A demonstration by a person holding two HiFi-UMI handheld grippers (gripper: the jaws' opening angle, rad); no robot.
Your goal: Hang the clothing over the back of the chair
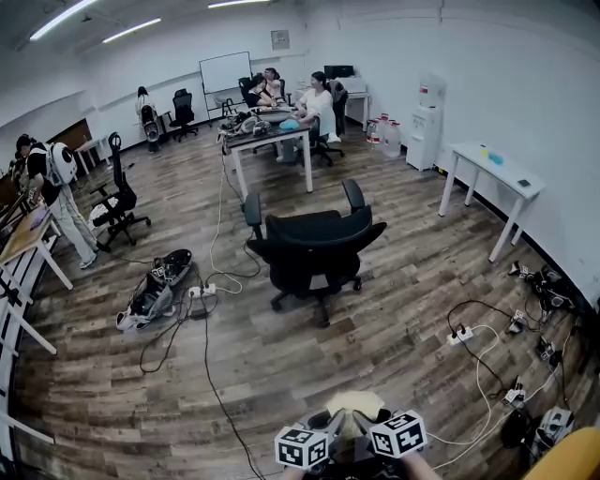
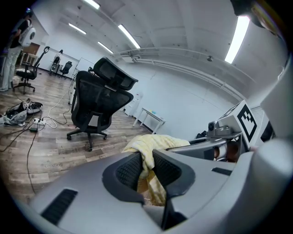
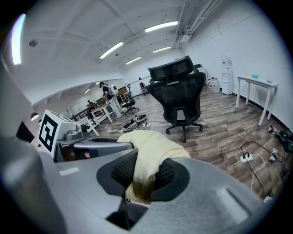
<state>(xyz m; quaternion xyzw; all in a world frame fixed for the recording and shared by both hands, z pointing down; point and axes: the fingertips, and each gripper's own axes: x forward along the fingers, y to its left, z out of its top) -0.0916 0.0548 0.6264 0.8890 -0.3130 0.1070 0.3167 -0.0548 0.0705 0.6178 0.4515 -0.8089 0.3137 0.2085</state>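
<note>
Beside chair (image 1: pixel 314 248): black cable (image 1: pixel 211 375) left, white table (image 1: pixel 492 173) right, desk (image 1: pixel 267 141) behind.

Bright, even light from ceiling tubes (image 1: pixel 61 17); strong fisheye bending, dark vignette corners.

I find no readable words, brands or numbers. My marker cubes (image 1: pixel 302 447) (image 1: pixel 397 434) show only black-and-white square patterns, and the framed sign (image 1: pixel 280 38) on the far wall is too small.
</note>
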